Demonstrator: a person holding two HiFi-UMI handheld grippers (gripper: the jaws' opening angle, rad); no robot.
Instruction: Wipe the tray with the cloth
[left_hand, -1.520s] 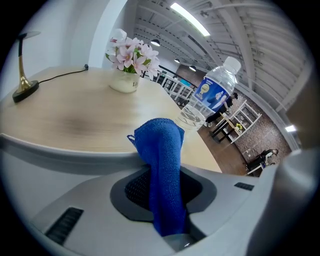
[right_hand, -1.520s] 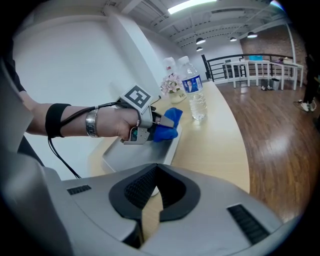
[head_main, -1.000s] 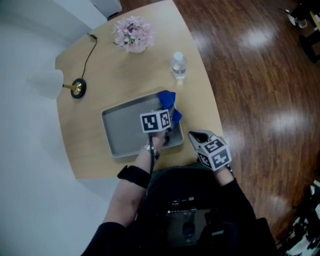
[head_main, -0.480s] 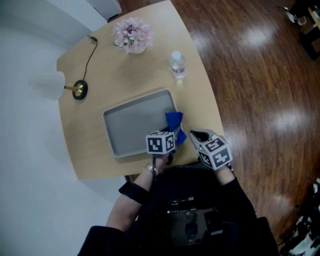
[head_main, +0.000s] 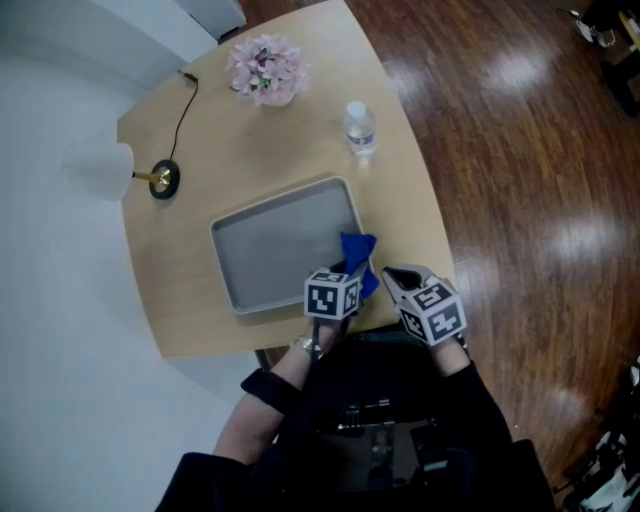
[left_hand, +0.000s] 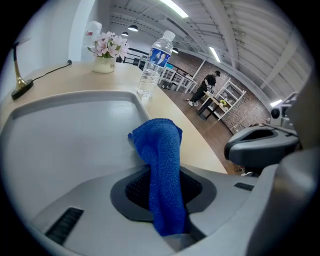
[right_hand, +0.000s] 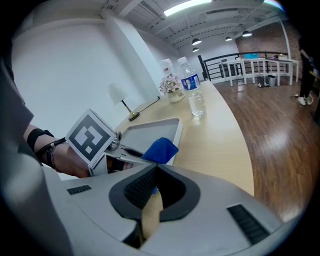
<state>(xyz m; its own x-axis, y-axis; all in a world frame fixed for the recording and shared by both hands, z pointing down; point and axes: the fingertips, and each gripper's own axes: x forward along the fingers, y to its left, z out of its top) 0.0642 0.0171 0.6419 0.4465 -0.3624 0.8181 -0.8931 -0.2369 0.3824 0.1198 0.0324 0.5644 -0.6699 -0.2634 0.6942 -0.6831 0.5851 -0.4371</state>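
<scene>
Two grippers in play, both at the near edge of the table (head_main: 270, 140).

The left gripper (head_main: 350, 275) is clenched on the blue cloth (left_hand: 160, 150). The cloth is pinched between the pads and runs up out past the tips. The free end bunches just ahead of the tips and rests on the tray (head_main: 280, 245), at the tray corner nearest this gripper, on its right side. The rest of the tray spreads ahead of the tool and off to its left. It is grey and shallow, with a raised rim and a bare floor. The gripper points steeply down, and its marker cube sits behind the cloth, over the tray's near rim.

The right gripper (right_hand: 155, 172) has its jaws closed together with nothing in them; only the table top shows through the slit behind the tips. It sits just beside the left gripper, on that one's right, off the tray and over the table edge. From its own view the left gripper's cube, the holding hand and the cloth lie ahead and to the left, near.

A water bottle (head_main: 359, 128) stands upright ahead of both tools, beyond the tray's far right corner and apart from it. A flower pot (head_main: 264, 68) stands further ahead, near the far table edge. A lamp (head_main: 160, 180) stands far ahead-left of the left gripper, with its cord (head_main: 182, 115) running toward the flowers.
</scene>
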